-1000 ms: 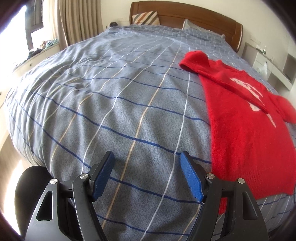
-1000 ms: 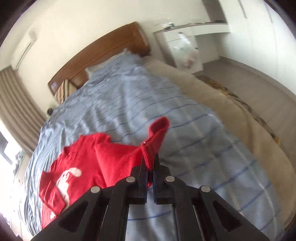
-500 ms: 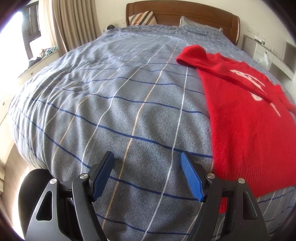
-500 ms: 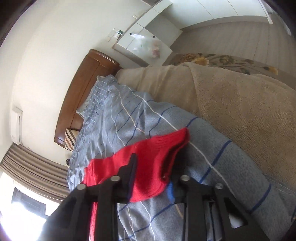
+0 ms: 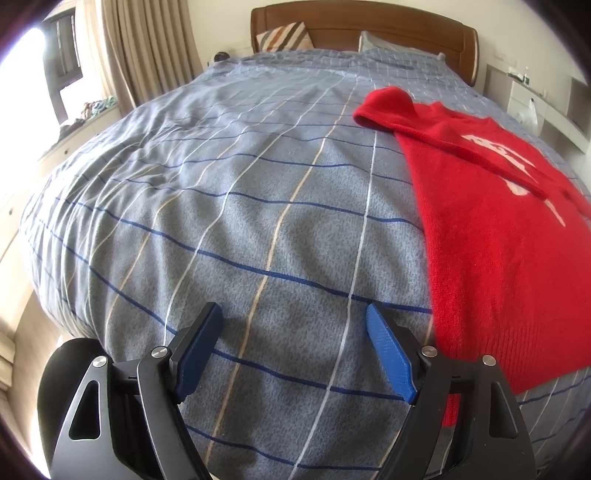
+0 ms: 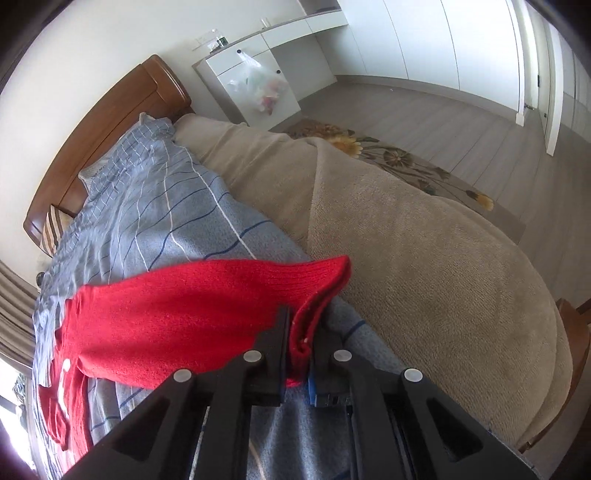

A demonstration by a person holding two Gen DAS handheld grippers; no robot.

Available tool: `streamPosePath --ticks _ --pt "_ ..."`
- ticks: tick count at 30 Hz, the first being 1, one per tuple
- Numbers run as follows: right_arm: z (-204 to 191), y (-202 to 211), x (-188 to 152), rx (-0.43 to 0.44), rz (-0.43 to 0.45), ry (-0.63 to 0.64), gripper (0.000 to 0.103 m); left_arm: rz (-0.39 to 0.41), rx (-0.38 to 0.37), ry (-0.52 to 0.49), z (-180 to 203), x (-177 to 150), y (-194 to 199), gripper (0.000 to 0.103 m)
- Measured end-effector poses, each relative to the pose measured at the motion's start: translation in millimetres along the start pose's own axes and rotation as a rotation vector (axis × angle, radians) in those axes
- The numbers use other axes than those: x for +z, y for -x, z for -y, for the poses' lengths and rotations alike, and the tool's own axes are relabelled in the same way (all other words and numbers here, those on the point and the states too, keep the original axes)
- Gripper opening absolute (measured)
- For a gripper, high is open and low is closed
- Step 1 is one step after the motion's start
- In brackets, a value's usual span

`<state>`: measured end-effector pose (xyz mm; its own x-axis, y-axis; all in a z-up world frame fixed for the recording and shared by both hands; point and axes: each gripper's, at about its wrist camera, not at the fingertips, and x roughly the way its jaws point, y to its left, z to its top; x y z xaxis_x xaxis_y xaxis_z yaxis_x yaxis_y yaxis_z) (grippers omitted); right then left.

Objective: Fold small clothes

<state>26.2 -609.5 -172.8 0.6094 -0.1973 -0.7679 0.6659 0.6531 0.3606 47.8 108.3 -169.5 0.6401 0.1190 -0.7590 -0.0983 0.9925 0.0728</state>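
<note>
A small red sweater with white lettering lies on the blue checked bedspread, to the right of my left gripper. The left gripper is open and empty, its blue pads just above the bedspread near the sweater's hem. One sleeve lies folded across the chest. In the right wrist view my right gripper is shut on the cuff of the other red sleeve, which stretches out to the sweater's body at the left.
A beige blanket covers the bed's right side. A wooden headboard and striped pillow are at the far end. A white cabinet with a hanging plastic bag stands beside the bed. A floral rug lies on the floor.
The right gripper opened on the sleeve half a second ago and has shut on its cuff again, the view swinging toward the bed's right side. The left gripper stayed open and barely moved.
</note>
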Motion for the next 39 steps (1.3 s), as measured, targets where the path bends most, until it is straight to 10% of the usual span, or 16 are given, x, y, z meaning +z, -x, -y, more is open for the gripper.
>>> streamPosePath --ticks 6,10,24,39 --pt "-7 15 -7 -0.105 0.059 0.038 0.025 0.005 0.034 -0.024 5 0 1 0.085" --pt "-5 30 -9 -0.235 0.1 0.031 0.061 0.003 0.056 -0.054 8 0 4 0.085" --pt "-39 131 -74 -0.152 0.295 0.148 0.07 0.107 0.013 -0.187 24 49 51 0.086" --pt "-82 126 -147 -0.008 0.285 0.351 0.072 0.231 -0.202 -0.505 103 104 70 0.091"
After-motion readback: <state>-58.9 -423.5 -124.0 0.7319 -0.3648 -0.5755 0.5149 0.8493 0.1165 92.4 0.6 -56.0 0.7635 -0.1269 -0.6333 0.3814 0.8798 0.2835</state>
